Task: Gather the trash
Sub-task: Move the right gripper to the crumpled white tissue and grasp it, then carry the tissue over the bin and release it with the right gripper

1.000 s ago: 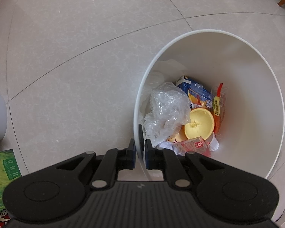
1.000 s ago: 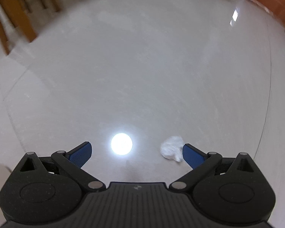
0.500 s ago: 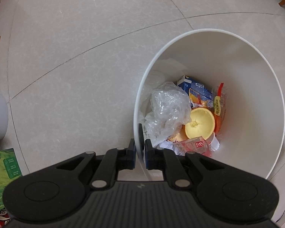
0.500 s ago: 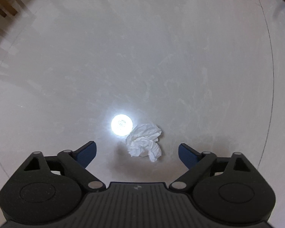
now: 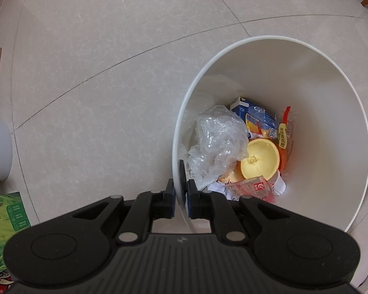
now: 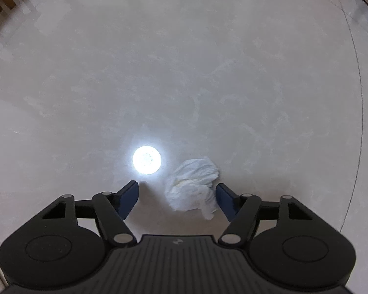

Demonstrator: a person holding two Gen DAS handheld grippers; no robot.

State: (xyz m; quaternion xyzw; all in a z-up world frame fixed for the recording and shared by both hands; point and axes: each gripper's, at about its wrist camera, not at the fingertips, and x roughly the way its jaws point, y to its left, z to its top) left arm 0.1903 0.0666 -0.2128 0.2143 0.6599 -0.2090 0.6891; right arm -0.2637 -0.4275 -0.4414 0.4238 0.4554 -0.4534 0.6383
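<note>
Now my right tongs [image 6: 176,197] are down close over the crumpled white tissue [image 6: 192,187], which a second ago sat small and off toward my right blade. It lies on the glossy floor [image 6: 184,73], just beside the bright reflection of a ceiling light [image 6: 147,159], and it fills most of the gap between the blades. They have just been closing: the spread is clearly narrower than half a second ago, with the tissue between them. The right blade looks to be at the tissue's edge, while the left one stands apart from it with bare floor in between, so I judge the wad not yet pinched.

My left tongs [image 5: 180,202] have not changed at all. They are pressed together on the near rim of the white bin [image 5: 306,78], one blade outside the wall and one inside, steadying it on the floor. Inside lie clear plastic wrap [image 5: 218,137], a half citrus rind [image 5: 260,159], a blue carton [image 5: 252,112] and some wrappers.

For the task, I read this as the grasp step nearly made: finish the squeeze, lift the tissue, carry it to the bin. The wad is soft and off-centre, so a loose fold may slip free.
</note>
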